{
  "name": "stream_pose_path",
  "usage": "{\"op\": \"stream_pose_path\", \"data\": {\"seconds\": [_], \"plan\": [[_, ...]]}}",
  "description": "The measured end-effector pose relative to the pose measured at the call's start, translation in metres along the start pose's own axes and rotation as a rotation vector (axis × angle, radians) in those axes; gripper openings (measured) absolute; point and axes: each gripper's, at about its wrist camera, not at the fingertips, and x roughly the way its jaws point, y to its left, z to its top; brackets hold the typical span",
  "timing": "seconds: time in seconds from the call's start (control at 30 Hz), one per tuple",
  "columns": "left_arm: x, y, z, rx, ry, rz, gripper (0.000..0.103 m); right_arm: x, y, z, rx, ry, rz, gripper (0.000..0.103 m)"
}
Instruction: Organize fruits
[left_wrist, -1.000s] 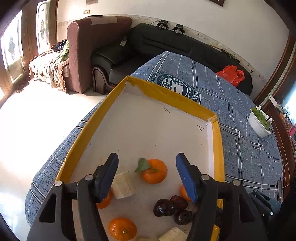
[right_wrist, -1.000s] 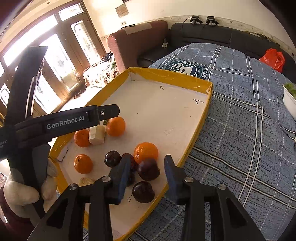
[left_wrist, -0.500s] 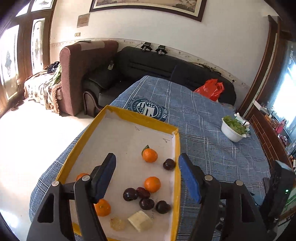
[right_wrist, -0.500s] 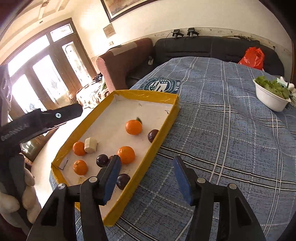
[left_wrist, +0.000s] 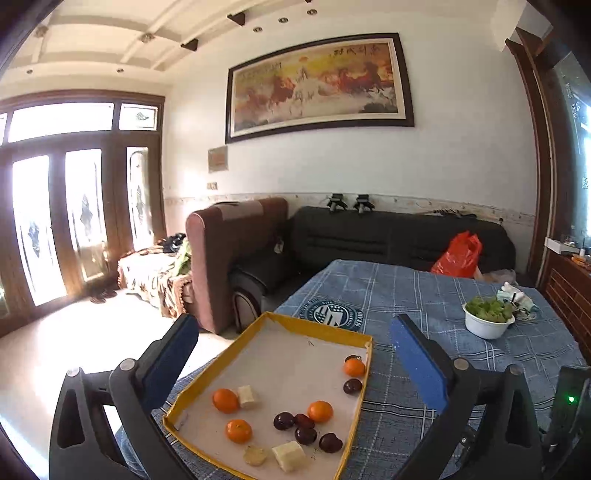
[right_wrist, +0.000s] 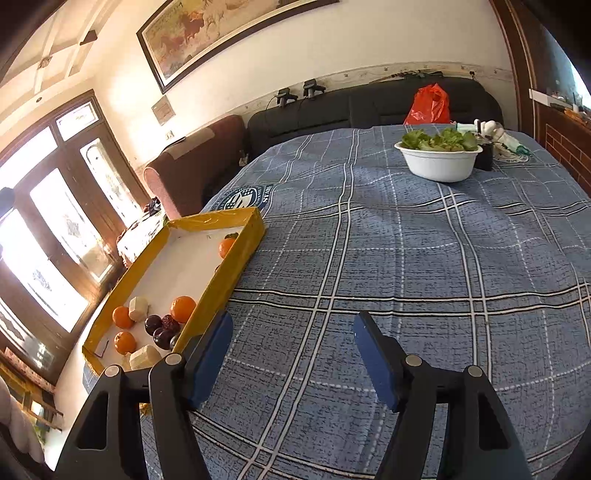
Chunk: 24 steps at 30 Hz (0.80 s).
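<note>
From the left, I note my left gripper (left_wrist: 293, 341) held high above the tray (left_wrist: 192, 387), fingers wide apart and holding nothing. The tray sits at the near left edge of the table (right_wrist: 406, 258). The fruit lies loose in it: oranges (left_wrist: 225, 400) and dark plums (left_wrist: 283, 420) mixed with pale cubes (left_wrist: 289, 455), most of it bunched at the near end, with one orange and one plum against the far right wall. I judge no sorting is under way yet; the step in hand is choosing a first piece. To do it well, I would descend on a fruit that stands apart, such as the lone orange (left_wrist: 354, 367), keeping the fingers clear of the wall and closing gently, as plums bruise. Further right, my right gripper (right_wrist: 291, 341) hovers over bare cloth just beside the tray, tilted forward and down, likewise spread and empty. A bowl (right_wrist: 439, 162) of greens stands well apart at the far end.
</note>
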Motion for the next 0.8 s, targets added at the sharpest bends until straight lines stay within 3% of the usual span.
{"op": "stream_pose_path", "data": {"seconds": [0.1, 0.23, 0.4, 0.8], "plan": [[-0.004, -0.015, -0.014, 0.028, -0.009, 0.024, 0.103, -0.017, 0.001, -0.007, -0.037, -0.052, -0.038, 0.085], [0.010, -0.041, -0.035, 0.075, 0.094, -0.030, 0.103, -0.036, 0.005, -0.012, -0.074, -0.123, -0.091, 0.094], [0.023, -0.059, -0.056, 0.102, 0.199, -0.092, 0.103, -0.045, -0.001, -0.016, -0.066, -0.140, -0.097, 0.094], [0.026, -0.063, -0.069, 0.105, 0.262, -0.123, 0.103, -0.040, -0.009, -0.022, -0.034, -0.109, -0.102, 0.094]]}}
